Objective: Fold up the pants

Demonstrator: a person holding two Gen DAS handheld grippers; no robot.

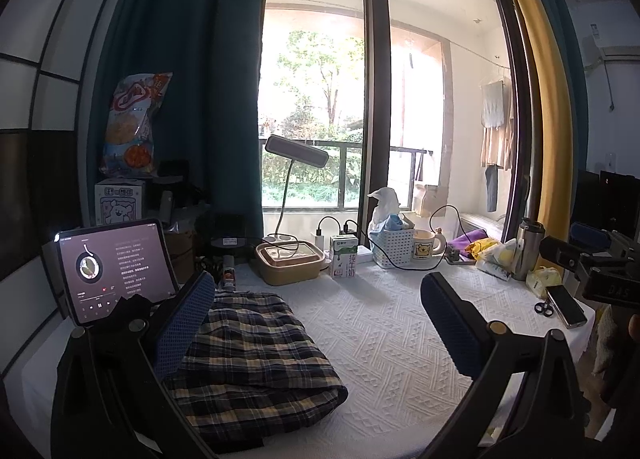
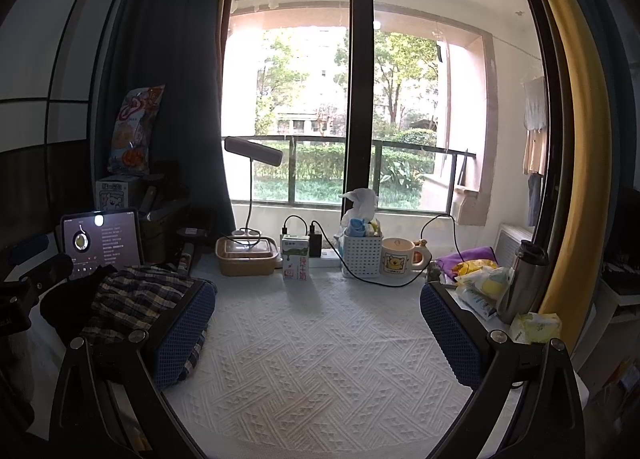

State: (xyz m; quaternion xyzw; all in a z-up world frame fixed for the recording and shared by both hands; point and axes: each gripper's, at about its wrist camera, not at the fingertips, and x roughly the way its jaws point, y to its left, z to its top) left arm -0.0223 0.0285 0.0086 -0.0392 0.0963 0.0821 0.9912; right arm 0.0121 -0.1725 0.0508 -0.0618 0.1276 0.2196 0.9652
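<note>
White tablecloth [image 1: 380, 339] — pants [image 1: 248, 359] beside left claw [image 1: 320, 323]

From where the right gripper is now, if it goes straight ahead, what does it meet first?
The right gripper is open over bare white tablecloth. Straight ahead, the milk carton seems first in line, just left of the white basket, though depth is hard to judge.

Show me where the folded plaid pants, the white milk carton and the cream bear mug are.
Folded dark plaid pants [image 1: 256, 355], left wrist view: middle of the top layer.
White milk carton with green print [image 2: 296, 259], right wrist view: front face.
Cream ceramic mug with a bear picture [image 2: 398, 257], right wrist view: side of the body.
</note>
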